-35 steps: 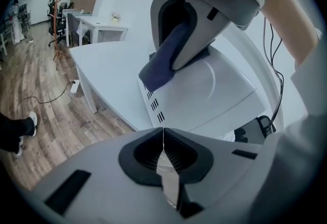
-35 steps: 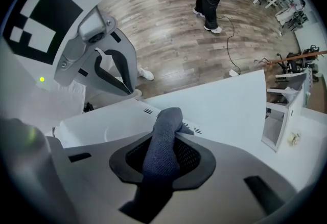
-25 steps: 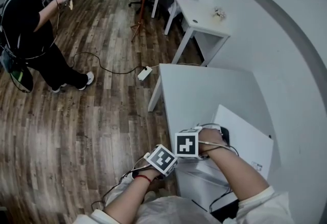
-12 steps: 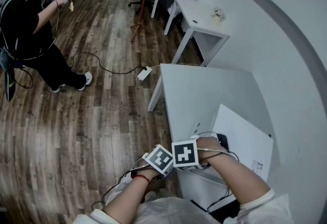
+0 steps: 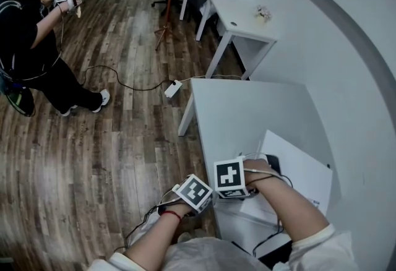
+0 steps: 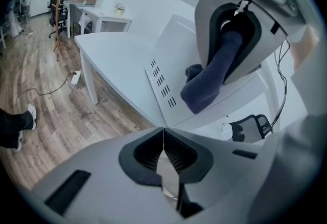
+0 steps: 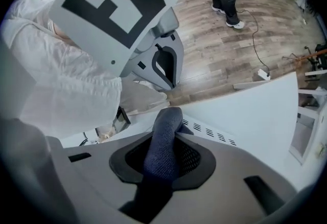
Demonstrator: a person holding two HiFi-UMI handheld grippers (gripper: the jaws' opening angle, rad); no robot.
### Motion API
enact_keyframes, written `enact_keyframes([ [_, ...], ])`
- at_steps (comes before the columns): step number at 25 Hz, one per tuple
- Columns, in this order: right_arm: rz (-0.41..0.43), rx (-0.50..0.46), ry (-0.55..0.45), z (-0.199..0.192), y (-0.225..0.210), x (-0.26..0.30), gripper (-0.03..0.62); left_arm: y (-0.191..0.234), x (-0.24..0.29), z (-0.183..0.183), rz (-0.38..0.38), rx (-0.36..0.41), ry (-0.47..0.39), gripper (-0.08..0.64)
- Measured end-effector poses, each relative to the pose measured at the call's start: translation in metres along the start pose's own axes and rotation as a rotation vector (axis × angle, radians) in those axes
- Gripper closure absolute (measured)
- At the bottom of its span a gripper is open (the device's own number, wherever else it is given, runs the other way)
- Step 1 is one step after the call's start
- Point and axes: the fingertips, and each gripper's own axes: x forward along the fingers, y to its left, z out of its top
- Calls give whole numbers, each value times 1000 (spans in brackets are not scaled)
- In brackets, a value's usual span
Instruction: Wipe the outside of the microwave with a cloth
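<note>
Right gripper (image 7: 164,159): jaws part-way apart, clamped on the dark blue cloth (image 6: 207,85).
Cloth: hangs from those jaws, its free end on the microwave (image 5: 297,171) beside the vent slots (image 6: 162,85).
Left gripper (image 6: 163,154): jaws pressed together, empty; at the right gripper's 8 o'clock in the head view.
Microwave: white, on the white table (image 5: 247,109).

Head view steep from above; gripper views close along their jaws, microwave (image 5: 303,171) common to all.
</note>
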Motion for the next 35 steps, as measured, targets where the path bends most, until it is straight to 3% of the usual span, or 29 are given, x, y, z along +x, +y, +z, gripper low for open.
enact_keyframes([
  [11,-18,13,-8,-11,-18,-8,496,-2,3,18,-18,41,25,555],
  [24,-82,9,-49,-2,-21,-19,495,3,-17,30,15,127,-63,532],
  [35,-131,61,-21,4,-8,-5,497,2,-20,9,-4,206,-39,522],
])
